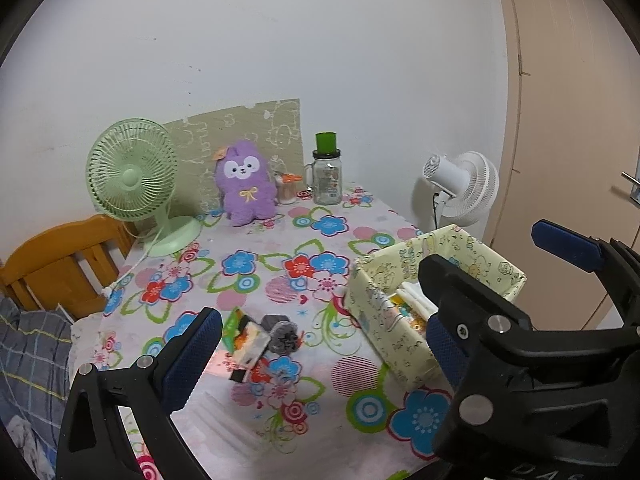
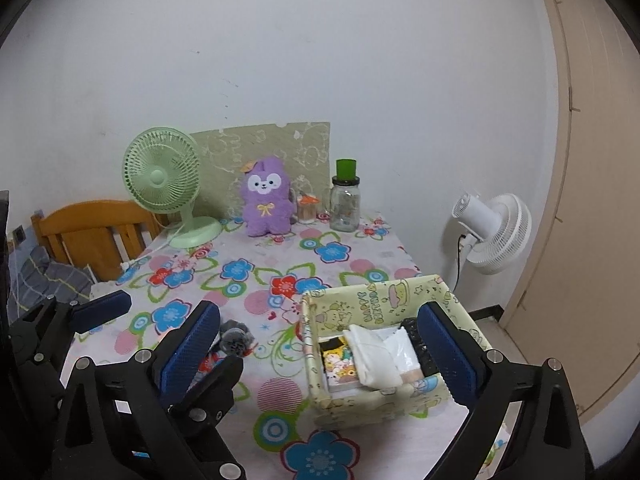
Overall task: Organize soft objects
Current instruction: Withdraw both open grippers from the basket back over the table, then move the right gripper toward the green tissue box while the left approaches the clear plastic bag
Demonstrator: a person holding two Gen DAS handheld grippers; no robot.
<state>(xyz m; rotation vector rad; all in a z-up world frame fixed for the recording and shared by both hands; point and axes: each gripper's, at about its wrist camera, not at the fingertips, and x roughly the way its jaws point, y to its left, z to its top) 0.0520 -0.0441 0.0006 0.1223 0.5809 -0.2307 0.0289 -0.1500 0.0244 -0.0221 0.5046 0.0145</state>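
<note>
A grey fuzzy soft item [image 1: 282, 334] lies on the flowered tablecloth [image 1: 256, 248] beside a small colourful packet [image 1: 248, 344]. My left gripper [image 1: 320, 352] hovers open just in front of them, with nothing between its pads. To the right stands a pale yellow cartoon-print box [image 2: 376, 300] holding folded white cloth [image 2: 376, 356], a picture card and a dark item. My right gripper [image 2: 320, 354] is open over the box's near left part and holds nothing. A purple plush animal [image 2: 266, 202] sits upright at the back of the table.
At the back stand a green desk fan [image 1: 132, 180], a glass jar with a green lid [image 1: 327, 178] and a small cup [image 1: 286, 190]. A white fan [image 2: 496, 232] and a door are on the right. A wooden chair [image 1: 60, 268] and checked fabric are on the left.
</note>
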